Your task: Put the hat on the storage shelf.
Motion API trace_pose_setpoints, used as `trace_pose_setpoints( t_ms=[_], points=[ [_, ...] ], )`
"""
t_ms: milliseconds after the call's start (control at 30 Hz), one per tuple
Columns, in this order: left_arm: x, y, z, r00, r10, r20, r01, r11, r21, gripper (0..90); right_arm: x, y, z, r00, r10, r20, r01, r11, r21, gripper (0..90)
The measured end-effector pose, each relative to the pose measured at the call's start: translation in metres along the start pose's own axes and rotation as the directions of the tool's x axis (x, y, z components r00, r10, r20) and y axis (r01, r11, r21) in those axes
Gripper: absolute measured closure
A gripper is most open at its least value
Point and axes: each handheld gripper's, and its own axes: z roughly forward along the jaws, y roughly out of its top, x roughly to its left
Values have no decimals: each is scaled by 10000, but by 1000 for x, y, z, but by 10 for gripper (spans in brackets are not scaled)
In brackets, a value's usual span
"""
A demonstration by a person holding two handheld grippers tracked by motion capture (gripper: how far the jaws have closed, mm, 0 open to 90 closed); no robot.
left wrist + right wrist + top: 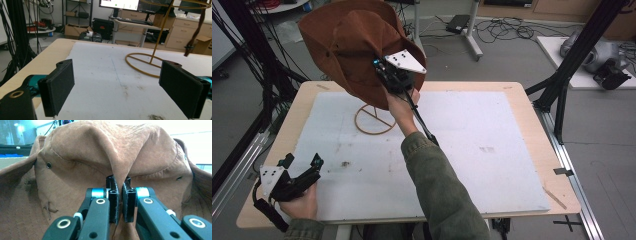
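The person's right arm reaches forward and up over the table [532,165], its right gripper [119,195] raised above the wire hat stand [375,120], jaws pinched tight on a fold of the brown hat [352,45], which hangs in the air above and just behind the stand's ring base. The left gripper [116,85] rests low at the near left corner of the table, well apart from the stand, its jaws wide apart with nothing between them. The hat hides the stand's upper part in the high view, and the right gripper's own fingertips are buried in the cloth.
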Motion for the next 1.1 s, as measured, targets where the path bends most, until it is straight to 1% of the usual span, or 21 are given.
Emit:
trace_pose_setpoints(
  t_ms=[67,167,267,333,500,567,633,733,800,867,933,967,1000,1067,1100],
  points=[
    [0,0,0,10000,-1,-16,1,10000,7,133,-1,-6,1,10000,53,70,-54,9999,139,867],
    [0,0,0,10000,-9,0,9,10000,0,133,-2,-13,1,10000,4,43,-5,9995,329,866],
    [-2,0,1,10000,22,28,-22,10000,27,132,-1,-16,2,10000,-23,-21,24,9989,470,864],
    [-2,0,1,10000,63,32,-63,10000,51,133,0,-18,4,10000,60,-52,-57,9979,652,861],
    [-2,0,1,10000,74,48,-74,9999,70,133,1,-22,5,10000,0,-62,5,9960,897,853],
    [-2,-1,1,10000,57,45,-58,10000,76,133,2,-23,5,9999,-41,-111,52,9948,1014,836],
    [-2,0,1,9999,92,59,-93,9999,83,133,3,-24,5,9998,-123,-129,136,9936,1125,801],
    [-3,0,1,9999,71,77,-72,9999,70,133,2,-26,6,10000,-92,-38,96,9921,1247,758],
    [-3,0,1,9999,91,83,-91,9999,78,133,1,-26,6,10000,-70,-45,75,9912,1319,700],
    [-3,0,2,9999,80,79,-81,9999,73,133,0,-26,6,9998,-143,-160,164,9900,1398,634],
    [-3,0,2,10000,73,66,-74,9999,80,133,0,-26,6,9993,-288,-228,318,9886,1474,538],
    [-3,0,2,9999,79,65,-80,9999,85,133,0,-26,6,9991,-336,-253,371,9870,1566,514],
    [-3,0,2,9999,82,79,-83,9999,74,133,-1,-26,6,9988,-352,-341,403,9856,1641,466],
    [-3,0,1,9999,108,69,-109,9999,75,133,-2,-26,6,9991,-266,-341,320,9852,1687,367],
    [-3,0,2,9999,88,63,-89,9999,70,133,-3,-25,5,9992,-96,-379,160,9852,1705,313]
  ],
)
